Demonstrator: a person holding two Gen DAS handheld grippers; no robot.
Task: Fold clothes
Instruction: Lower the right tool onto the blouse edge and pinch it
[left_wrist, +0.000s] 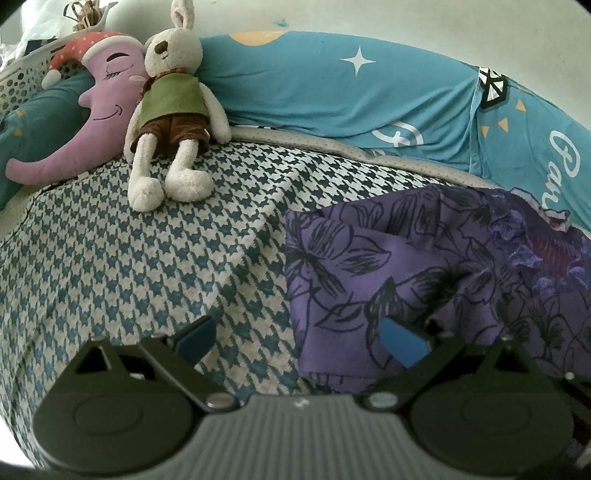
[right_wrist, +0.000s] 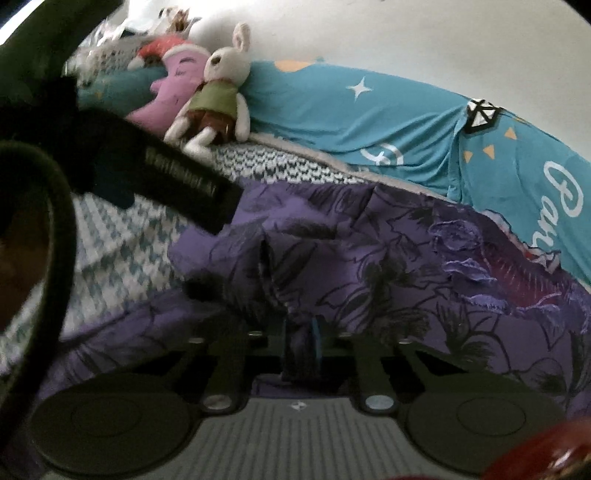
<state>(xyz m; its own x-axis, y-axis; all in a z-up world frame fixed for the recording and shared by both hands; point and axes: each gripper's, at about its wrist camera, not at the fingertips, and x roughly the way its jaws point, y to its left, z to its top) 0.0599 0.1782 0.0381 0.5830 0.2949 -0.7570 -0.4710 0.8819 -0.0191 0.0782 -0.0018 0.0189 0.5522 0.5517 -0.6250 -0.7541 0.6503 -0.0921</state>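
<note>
Left gripper (left_wrist: 299, 341) hovers with jaws spread wide at the purple floral garment's (left_wrist: 424, 266) edge on the houndstooth bed (left_wrist: 147, 258). Right gripper (right_wrist: 308, 347) has its jaws clenched on a bunched fold of that garment.

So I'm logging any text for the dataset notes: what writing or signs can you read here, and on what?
"Pau", white script cut off by the frame edge, on the blue bedding by the wall.
White lettering on the black strap in the right wrist view: too blurred to read.
Purple floral garment: no text.
</note>
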